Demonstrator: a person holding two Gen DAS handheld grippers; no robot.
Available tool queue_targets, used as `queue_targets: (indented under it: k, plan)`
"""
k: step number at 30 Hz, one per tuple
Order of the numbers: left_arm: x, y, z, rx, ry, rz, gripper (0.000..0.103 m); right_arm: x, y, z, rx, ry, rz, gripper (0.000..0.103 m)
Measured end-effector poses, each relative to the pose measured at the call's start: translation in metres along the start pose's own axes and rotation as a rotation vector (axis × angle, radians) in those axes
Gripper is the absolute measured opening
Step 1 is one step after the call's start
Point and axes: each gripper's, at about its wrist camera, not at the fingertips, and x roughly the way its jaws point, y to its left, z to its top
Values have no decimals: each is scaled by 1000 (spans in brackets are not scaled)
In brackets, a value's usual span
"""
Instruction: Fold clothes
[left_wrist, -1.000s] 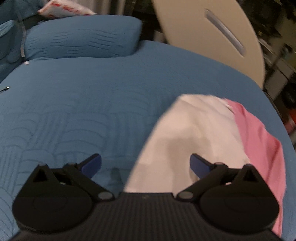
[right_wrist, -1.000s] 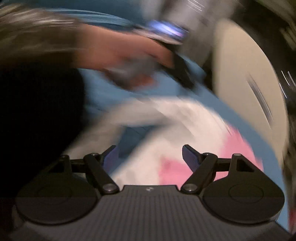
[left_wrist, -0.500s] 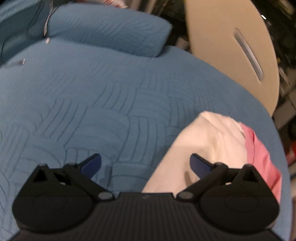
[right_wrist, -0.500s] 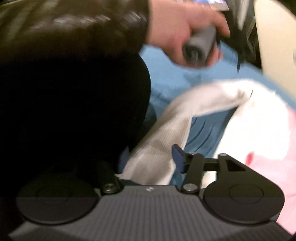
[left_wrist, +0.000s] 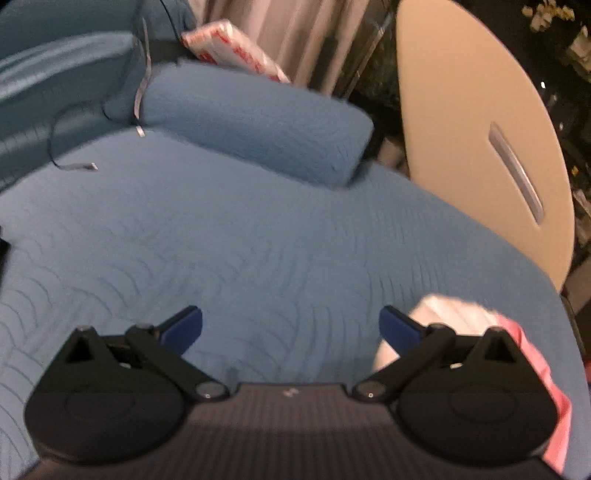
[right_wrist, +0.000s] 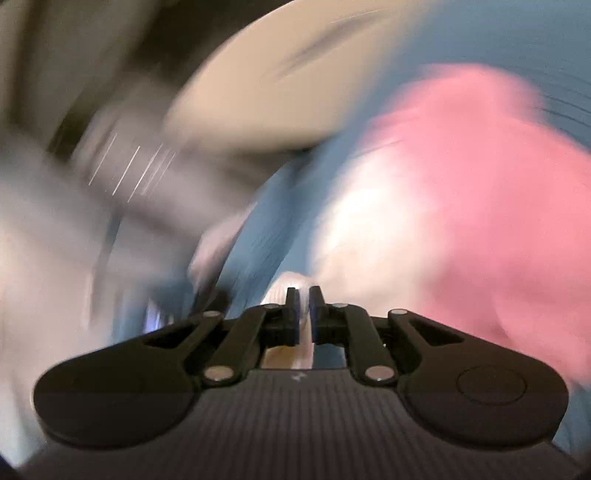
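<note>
You are only starting. The garment (right_wrist: 424, 206), white and pink, lies bunched and unfolded on the blue bed (left_wrist: 277, 236), near its edge. Your right gripper (right_wrist: 303, 306) is clamped on a white corner of it. Your left gripper (left_wrist: 290, 326) gapes wide over bare quilt, holding nothing. All the spreading and folding is left.

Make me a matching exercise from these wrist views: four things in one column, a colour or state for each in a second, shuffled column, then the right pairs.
Things
1. left gripper
2. right gripper
3. bedspread
4. bolster

States
A. lies at the far end of the bed
B. shut on white cloth
C. open, nothing between the fingers
D. blue, quilted, under the clothes

Pairs: 1-C, 2-B, 3-D, 4-A
</note>
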Motion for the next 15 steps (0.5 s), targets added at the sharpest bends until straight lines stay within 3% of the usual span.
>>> queue_targets:
  k: [2,4,8,11,13,15]
  plan:
    - [13,-9,-5,42,79,-13,103,-11,-26,7,66,-4,-119,11]
    - [18,-15,-9,75,105,-18,103,-20,-38,5,64,6,-190,13]
    - [17,-23,-16,126,90,-32,103,-7,-24,-1,-127,-26,-298,34]
    - [12,-29,-20,165,59,-74,103,-9,7,-10,-403,-144,-372,44]
    - [6,-43,-27,217,41,-124,103,-8,33,-23,-677,-224,-403,44]
    - [2,-60,-40,308,33,-162,103,6,53,-48,-1039,-197,-365,44]
